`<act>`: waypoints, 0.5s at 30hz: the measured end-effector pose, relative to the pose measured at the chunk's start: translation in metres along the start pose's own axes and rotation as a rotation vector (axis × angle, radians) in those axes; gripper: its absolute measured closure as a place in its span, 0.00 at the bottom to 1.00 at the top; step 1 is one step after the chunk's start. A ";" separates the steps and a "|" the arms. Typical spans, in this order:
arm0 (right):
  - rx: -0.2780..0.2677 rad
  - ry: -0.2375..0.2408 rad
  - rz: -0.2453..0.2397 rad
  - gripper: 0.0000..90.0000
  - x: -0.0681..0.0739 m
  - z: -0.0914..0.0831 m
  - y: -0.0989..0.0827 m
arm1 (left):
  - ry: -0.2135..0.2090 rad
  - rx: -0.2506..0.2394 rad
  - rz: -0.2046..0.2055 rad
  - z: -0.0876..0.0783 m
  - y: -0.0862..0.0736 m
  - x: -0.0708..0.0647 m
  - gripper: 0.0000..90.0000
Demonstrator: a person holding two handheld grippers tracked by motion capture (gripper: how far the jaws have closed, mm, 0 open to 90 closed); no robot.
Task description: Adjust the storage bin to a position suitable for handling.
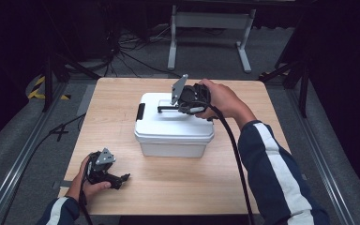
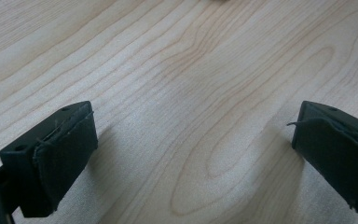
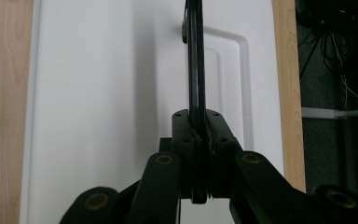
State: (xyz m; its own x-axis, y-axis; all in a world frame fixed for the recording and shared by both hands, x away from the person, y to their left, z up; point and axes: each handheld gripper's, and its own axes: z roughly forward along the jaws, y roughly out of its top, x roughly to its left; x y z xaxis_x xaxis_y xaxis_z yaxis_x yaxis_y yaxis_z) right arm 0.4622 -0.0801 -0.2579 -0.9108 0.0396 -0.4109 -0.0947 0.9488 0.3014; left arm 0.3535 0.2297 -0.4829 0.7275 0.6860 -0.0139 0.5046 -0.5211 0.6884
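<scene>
Lifting the box handle: grip made, the raise yet to come

Looking down from the high view, a white lidded box (image 1: 173, 129) sits near the centre of the wooden counter (image 1: 122, 197). The right gripper (image 1: 161, 109) reaches over the lid from 3 o'clock, its jaws pointing toward 9 o'clock, where a thin black handle (image 1: 168, 108) lies across the lid top. A black latch (image 1: 140, 111) shows on the box's 9 o'clock end. The left gripper (image 1: 125, 177) rests low on the counter toward 7 o'clock, well apart from the box, held loosely in the person's left hand (image 1: 86, 180).

From the left gripper view, its jaws stand wide apart with nothing between them, just bare wood grain beneath.

From the right gripper view, the jaws are pressed together on the black handle (image 3: 196, 70), which runs straight up from between the pads toward 12 o'clock over the white lid (image 3: 107, 93); a recessed panel in the lid lies just beside it at 1 o'clock.

By my reading, the grasp on the handle is done. Whether the handle has left the lid I cannot tell. Raising the box or swinging the handle up appears to remain, and the left gripper has no part yet.
</scene>
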 end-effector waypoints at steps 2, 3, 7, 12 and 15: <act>0.002 0.004 -0.010 0.94 0.000 -0.001 0.001 | -0.001 0.001 0.000 0.000 0.000 0.000 0.00; 0.002 0.004 -0.010 0.94 0.000 -0.001 0.001 | -0.004 0.002 -0.006 0.000 0.000 0.000 0.00; -0.001 0.000 -0.016 0.94 0.000 -0.004 0.000 | -0.001 0.000 -0.002 0.000 0.000 0.000 0.01; -0.009 -0.010 -0.008 0.94 -0.002 -0.008 -0.005 | 0.000 -0.002 -0.010 -0.001 -0.002 -0.001 0.01; -0.020 -0.005 -0.016 0.94 -0.002 -0.011 -0.008 | 0.000 -0.002 -0.011 -0.001 -0.002 -0.001 0.01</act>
State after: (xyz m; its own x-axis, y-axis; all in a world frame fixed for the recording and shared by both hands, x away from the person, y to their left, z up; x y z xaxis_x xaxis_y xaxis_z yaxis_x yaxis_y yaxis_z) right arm 0.4608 -0.0907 -0.2502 -0.9071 0.0259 -0.4202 -0.1174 0.9429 0.3116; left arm 0.3512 0.2312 -0.4834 0.7222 0.6914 -0.0212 0.5112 -0.5128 0.6897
